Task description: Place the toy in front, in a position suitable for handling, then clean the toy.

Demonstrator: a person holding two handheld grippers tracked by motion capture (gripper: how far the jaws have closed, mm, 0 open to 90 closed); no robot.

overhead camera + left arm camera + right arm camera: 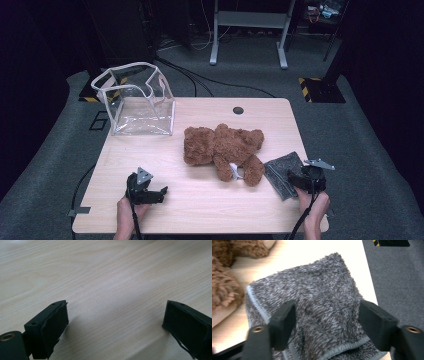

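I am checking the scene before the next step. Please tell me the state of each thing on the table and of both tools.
Clear plastic bag with white trim: upright, mouth open, empty.
Brown plush teddy bear: lying flat mid-table.
Grey fuzzy cloth: rumpled at the table's right edge, between the jaws, not pinched.
Left tool: open over bare wood.
Right tool: open.

Your worktop (200,200) is pale wood with rounded corners and a dark round hole near its far edge. On it you have a clear plastic bag (137,102) at the far left, a brown teddy bear (222,147) lying mid-table, and a grey fuzzy cloth (282,172) just beside the bear at the right.
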